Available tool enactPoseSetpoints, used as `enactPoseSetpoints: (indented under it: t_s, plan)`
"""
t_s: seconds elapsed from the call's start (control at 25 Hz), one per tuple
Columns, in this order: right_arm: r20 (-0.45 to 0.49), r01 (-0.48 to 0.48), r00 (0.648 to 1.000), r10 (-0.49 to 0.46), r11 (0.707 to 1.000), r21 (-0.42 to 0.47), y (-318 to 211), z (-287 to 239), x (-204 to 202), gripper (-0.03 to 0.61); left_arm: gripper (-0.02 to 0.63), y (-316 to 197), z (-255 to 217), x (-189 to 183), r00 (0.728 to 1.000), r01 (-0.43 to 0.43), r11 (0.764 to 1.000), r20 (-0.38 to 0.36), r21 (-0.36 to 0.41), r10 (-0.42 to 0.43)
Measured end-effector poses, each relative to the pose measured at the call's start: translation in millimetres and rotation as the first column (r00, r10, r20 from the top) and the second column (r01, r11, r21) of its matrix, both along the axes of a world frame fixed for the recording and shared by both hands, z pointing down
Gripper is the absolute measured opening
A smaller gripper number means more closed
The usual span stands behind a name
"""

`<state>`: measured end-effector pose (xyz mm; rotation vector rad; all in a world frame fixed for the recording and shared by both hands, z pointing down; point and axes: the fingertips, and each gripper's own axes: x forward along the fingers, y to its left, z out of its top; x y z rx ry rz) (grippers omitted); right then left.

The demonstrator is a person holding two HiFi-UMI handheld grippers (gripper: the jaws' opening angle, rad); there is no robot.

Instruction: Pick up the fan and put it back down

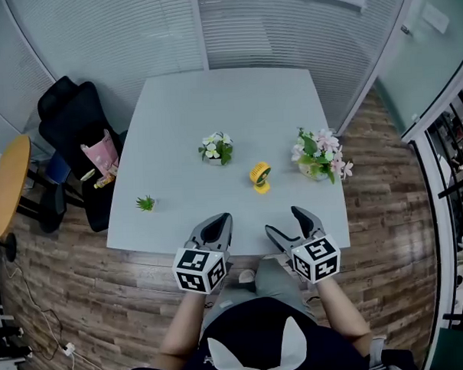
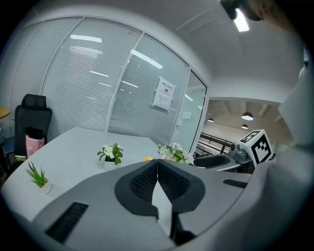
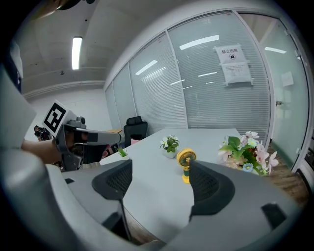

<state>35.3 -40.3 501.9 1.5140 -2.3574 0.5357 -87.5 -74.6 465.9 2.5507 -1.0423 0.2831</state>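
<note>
Yellow fan stands upright on grey desk, toward its near edge, between white-flower pot and pink bouquet. Left gripper: fingers closed together, nothing held. Right gripper: fingers wide apart, empty.

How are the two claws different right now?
The left gripper has its jaws together; the right gripper has its jaws apart. In its own view the right gripper frames the yellow fan between its jaws; the left gripper's jaws nearly hide it. Both hold nothing, near the table.

text: none legible | paper notice on glass wall — print blurred
</note>
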Motion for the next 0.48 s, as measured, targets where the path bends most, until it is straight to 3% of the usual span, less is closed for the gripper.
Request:
enactPoseSetpoints:
  t_s: [0.48]
  plan:
    - [-0.012, 0.013, 1.0, -0.014, 1.0, -0.021, -30, 13, 1, 0.384, 0.023, -23, 7, -4, 1.0, 0.02, 1.0, -0.006, -0.015, -0.02]
